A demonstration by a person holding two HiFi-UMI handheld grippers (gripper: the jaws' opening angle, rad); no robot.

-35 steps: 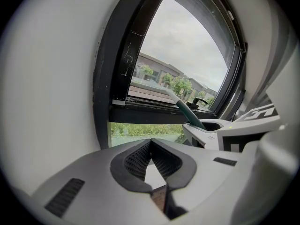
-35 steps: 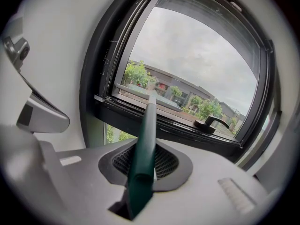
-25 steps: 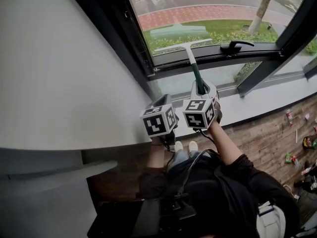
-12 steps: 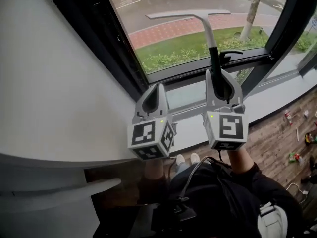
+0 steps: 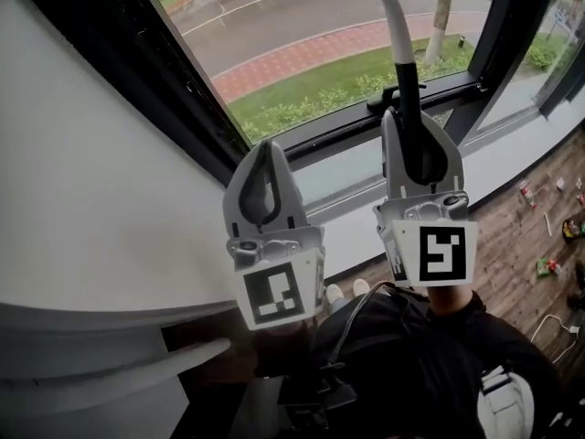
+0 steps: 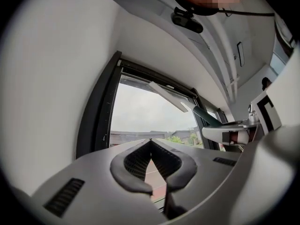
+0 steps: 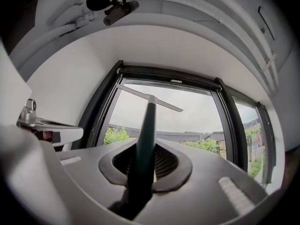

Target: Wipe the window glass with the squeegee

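While my right tongs (image 5: 409, 112) clamp the squeegee (image 5: 395, 12), my left tongs (image 5: 266, 144) sit closed, empty. Tilting the blade could streak the glass (image 5: 302, 35).

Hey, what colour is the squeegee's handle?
The squeegee handle is dark green; the right gripper view shows it best.

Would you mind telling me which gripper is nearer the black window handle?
Right. The right gripper, holding the squeegee, is just below the handle; the left gripper sits farther left.

Dark-framed window (image 5: 302, 53) ahead of both jaws, overcast daylight beyond; white wall (image 5: 91, 172) left of them; wood floor (image 5: 516, 245) below.
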